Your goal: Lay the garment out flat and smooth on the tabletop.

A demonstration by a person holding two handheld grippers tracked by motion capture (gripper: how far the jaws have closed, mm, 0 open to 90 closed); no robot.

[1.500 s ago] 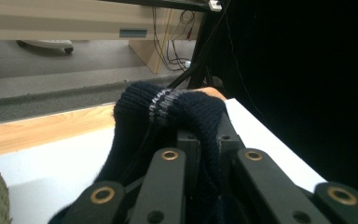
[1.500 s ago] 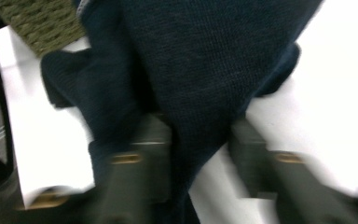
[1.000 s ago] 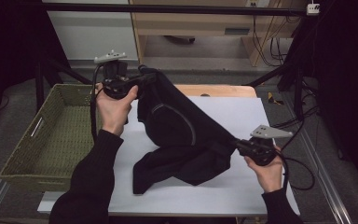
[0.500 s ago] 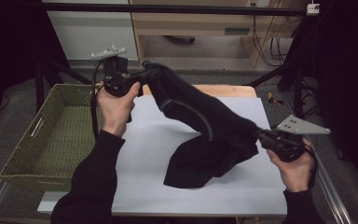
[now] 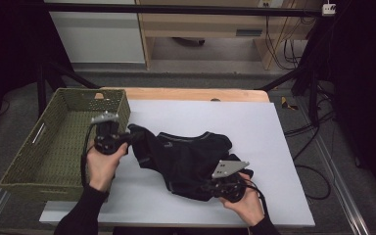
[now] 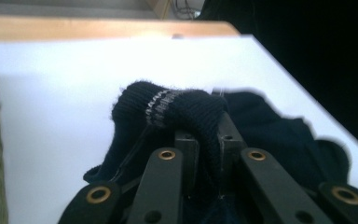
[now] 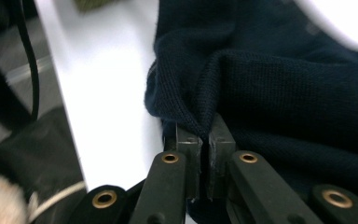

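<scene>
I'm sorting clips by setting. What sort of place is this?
Probably a lab or workshop rigged for recording, not a home: a white-topped table on a metal frame, loose cables on the floor behind, and handheld grippers working a dark garment beside a basket.

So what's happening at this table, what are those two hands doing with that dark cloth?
A person holds a pair of tongs in each hand and is handling a dark knitted garment with them. The left tongs are shut on a ribbed, striped edge of it next to the green woven basket; the right tongs are shut on a fold at the near side. The garment lies bunched on the white table, between the two hands.
</scene>
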